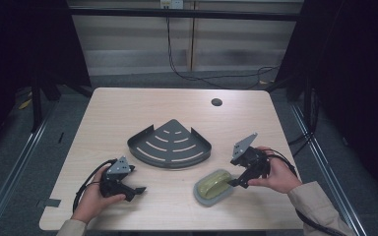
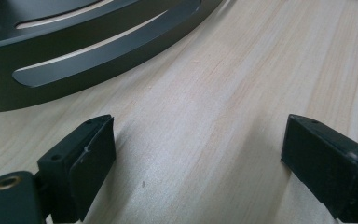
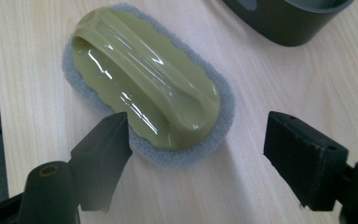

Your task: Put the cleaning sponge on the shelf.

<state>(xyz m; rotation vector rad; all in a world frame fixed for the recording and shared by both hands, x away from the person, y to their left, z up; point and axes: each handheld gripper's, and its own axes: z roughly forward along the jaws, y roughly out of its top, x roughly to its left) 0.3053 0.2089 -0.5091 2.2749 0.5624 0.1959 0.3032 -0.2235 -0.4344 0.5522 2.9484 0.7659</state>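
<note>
Right gripper (image 1: pixel 235 183): jaws wide apart, nothing between them, pads clear of scrubber (image 3: pixel 144 79); poised just above and beside its near end, 1 pad (image 3: pixel 103 154) overlapping the foam edge in the right gripper view, no contact visible

Left gripper (image 1: pixel 139 190): jaws wide apart, empty, held low over bare table (image 1: pixel 128 105), rack (image 2: pixel 88 51) just ahead of it

Scrubber: lying flat on table near front right edge, just in front of rack (image 1: pixel 170 145), apart from it. Built of 2 parts: glossy olive plastic grip with raised central ridge running lengthwise, on a grey foam pad (image 3: pixel 186 156) showing all round as a rim

Handling, judged from appearance:
- Light; 1 gripper sufficient
- Plastic top stiff, smooth, probably slippery; glare on ridge suggests low friction
- Foam soft, compressible; likely to deform and slip if pinched at rim alone
- Not fragile

Recommended hold: across the ridge near mid-length, 1 pad on each flank, jaws square to long axis. Alternative: across full width of plastic body, above foam. Avoid the rounded ends, where taper would tend to squeeze the part out of the jaws

Rack: dark quarter-round tray with slotted floor and low wall, centre of table, empty
</note>
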